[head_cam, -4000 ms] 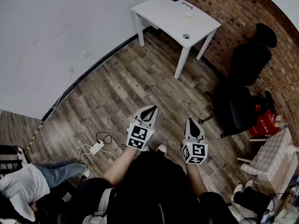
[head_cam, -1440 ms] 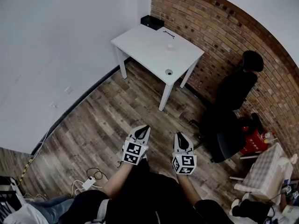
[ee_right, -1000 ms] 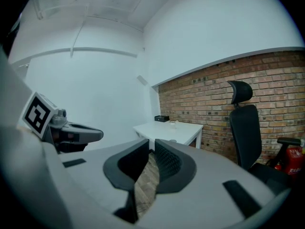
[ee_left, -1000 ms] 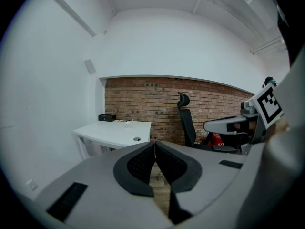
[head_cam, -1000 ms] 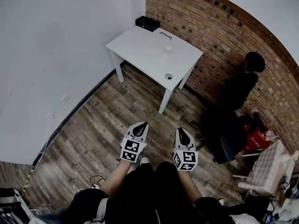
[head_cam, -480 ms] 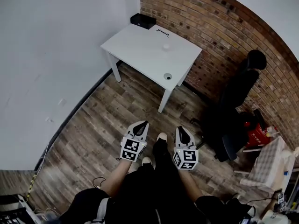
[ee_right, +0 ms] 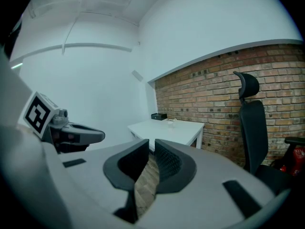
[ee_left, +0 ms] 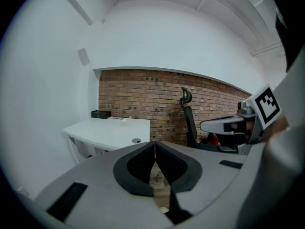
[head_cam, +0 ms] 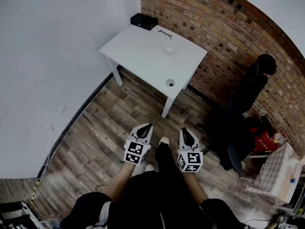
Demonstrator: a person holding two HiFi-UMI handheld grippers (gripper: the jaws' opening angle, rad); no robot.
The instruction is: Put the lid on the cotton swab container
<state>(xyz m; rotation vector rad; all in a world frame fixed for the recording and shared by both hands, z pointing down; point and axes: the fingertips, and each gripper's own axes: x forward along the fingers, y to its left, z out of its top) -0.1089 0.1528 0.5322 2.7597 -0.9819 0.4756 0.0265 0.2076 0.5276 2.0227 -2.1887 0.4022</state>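
Observation:
A small pale cotton swab container (head_cam: 168, 49) stands on the white table (head_cam: 143, 51) across the room. Its round lid (head_cam: 170, 83) lies near the table's near corner. The left gripper view shows the container (ee_left: 125, 121) and the lid (ee_left: 137, 140) far ahead. My left gripper (head_cam: 147, 126) is held over the wooden floor, well short of the table, shut with nothing in it. My right gripper (head_cam: 185, 130) hangs beside it, jaws drawn together to a thin slit, also holding nothing. Both point toward the table.
A black box (head_cam: 143, 19) sits at the table's far corner by the brick wall (head_cam: 228, 27). A black office chair (head_cam: 248, 94) stands to the right, with a red object (head_cam: 264, 140) and a checkered cloth (head_cam: 279, 168) beyond. The person's foot (head_cam: 163, 141) shows between the grippers.
The person has walked across the floor toward the table, which now sits closer and more central. Both grippers stay side by side, jaws unchanged.

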